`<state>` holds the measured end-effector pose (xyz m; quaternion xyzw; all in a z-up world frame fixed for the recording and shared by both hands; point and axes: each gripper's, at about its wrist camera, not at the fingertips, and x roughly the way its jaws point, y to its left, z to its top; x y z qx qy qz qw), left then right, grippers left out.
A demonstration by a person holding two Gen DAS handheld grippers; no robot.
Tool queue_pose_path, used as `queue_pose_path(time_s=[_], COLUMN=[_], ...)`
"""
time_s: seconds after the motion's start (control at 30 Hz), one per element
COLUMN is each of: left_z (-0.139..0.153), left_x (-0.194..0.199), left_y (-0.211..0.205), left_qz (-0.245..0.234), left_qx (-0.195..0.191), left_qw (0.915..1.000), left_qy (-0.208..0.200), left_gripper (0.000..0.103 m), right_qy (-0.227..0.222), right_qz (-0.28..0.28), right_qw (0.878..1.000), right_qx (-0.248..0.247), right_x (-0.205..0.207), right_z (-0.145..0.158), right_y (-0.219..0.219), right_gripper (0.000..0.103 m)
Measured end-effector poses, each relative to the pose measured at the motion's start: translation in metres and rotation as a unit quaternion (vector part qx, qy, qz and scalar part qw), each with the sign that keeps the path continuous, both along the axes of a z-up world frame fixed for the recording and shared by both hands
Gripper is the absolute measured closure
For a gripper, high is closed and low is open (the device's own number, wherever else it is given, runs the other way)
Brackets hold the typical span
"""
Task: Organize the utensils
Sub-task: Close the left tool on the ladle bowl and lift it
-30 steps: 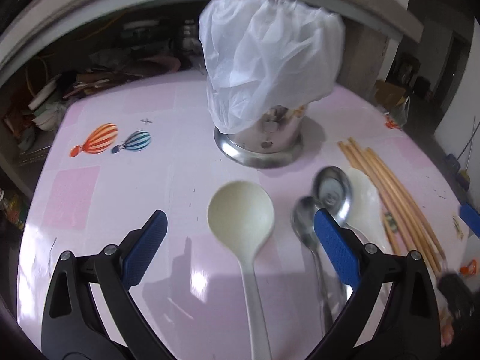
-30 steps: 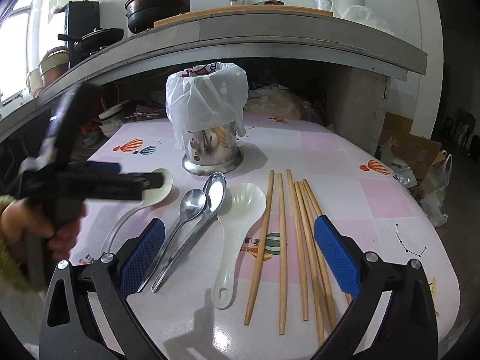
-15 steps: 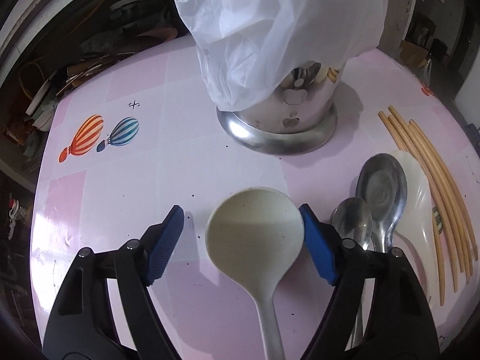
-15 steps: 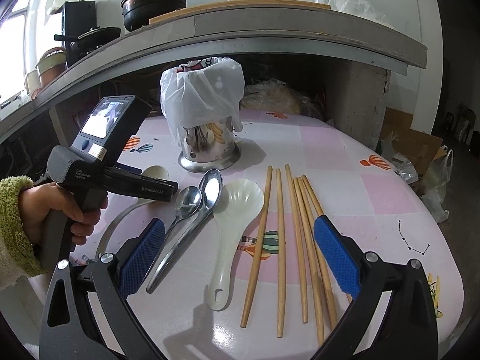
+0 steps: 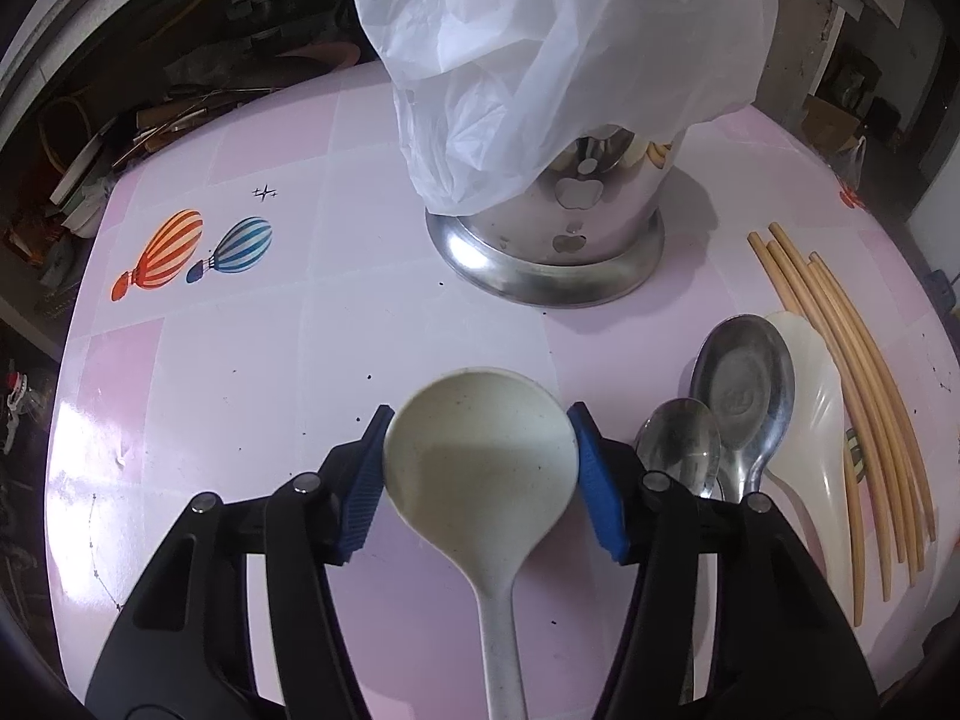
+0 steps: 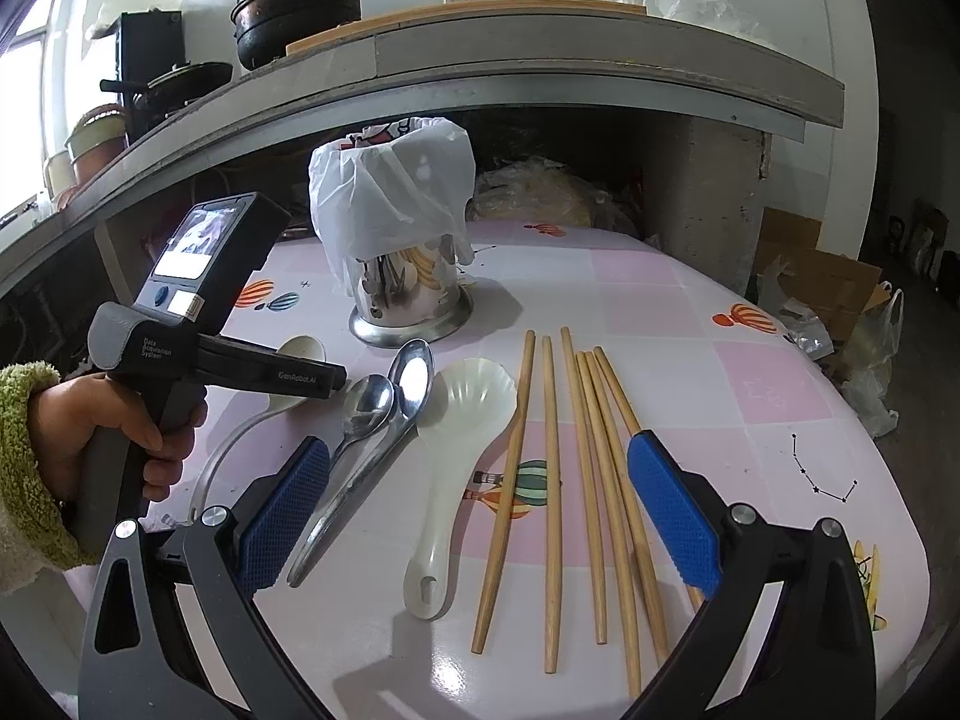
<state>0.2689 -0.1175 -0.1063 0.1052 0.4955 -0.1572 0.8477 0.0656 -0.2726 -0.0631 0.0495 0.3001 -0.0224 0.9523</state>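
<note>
The white bag (image 5: pixel 558 60) covers the top of the metal pot (image 5: pixel 576 210), so what is inside cannot be seen. The big spoon's handle (image 5: pixel 504 648) runs off the bottom edge. The left gripper (image 6: pixel 288 381) hides part of that spoon's bowl (image 6: pixel 303 348).

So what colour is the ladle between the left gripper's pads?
Cream, lightly speckled ladle; clearest in the left wrist view.

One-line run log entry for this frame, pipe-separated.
left hand-held gripper: pads closed on cream ladle bowl, on table | right hand-held gripper: open above chopsticks | holder: bag-covered
</note>
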Motion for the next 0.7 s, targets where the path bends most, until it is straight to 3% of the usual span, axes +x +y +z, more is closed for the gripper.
queue_pose_path(time_s=[0.37,0.7], left_z=[0.01,0.061], left_x=[-0.009,-0.039], left_y=[0.018,0.042], left_qz=[0.028,0.035], left_qx=[-0.003,-0.045], left_qw=[0.9995,0.995], left_qy=[-0.015,-0.082], left_gripper=[0.048,0.048], right_qy=[-0.004,-0.008], right_qz=[-0.005,-0.003], right_qw=[1.0,1.0], right_qx=[0.0,0.004], right_x=[-0.004,-0.008], right_z=[0.002,0.004], right_y=[0.0,0.0], right_gripper=[0.006,0.006])
